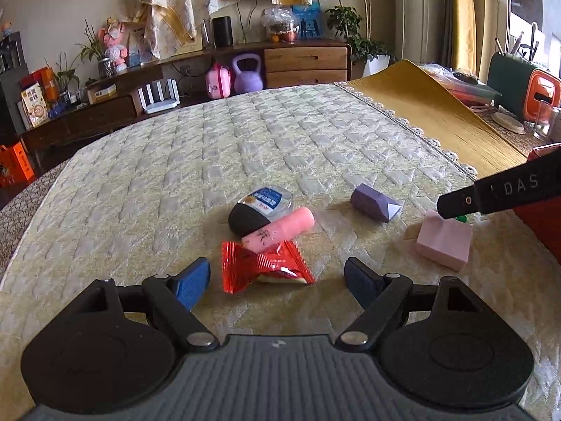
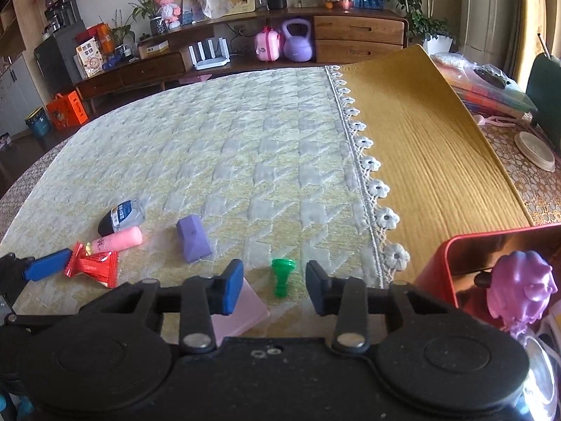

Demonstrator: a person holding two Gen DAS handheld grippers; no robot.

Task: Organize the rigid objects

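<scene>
- Now, left wrist view: my left gripper (image 1: 277, 280) hangs low over the quilted cover (image 1: 245, 140), jaws spread wide, nothing between the pads.
- The red candy wrapper (image 1: 264, 267) lies on the cover just ahead of the fingertips, roughly centred in the gap, touching neither pad that I can see.
- Beyond it the pink tube (image 1: 278, 229) rests with one end on the wrapper and leans against the small clear bottle with a black cap (image 1: 257, 210).
- A purple block (image 1: 375, 202) sits apart to the right; further right, a pale pink block (image 1: 443, 242) with a black finger of my right gripper (image 1: 498, 193) over it.
- Right wrist view: my right gripper (image 2: 274, 289) is also open, holding nothing.
- The green plastic piece (image 2: 282, 277) lies on the cover between the two fingers, closer to the right one, touching neither.
- The pale pink block (image 2: 242, 312) sits partly under the left finger.
- The purple block (image 2: 193, 238) lies ahead and left; wrapper (image 2: 94, 266), tube (image 2: 117, 240) and bottle (image 2: 121, 215) cluster far left, by the left gripper's blue pad (image 2: 47, 268).
- A red tin (image 2: 491, 256) stands at the right edge, a purple figurine (image 2: 522, 289) in front of it.
</scene>
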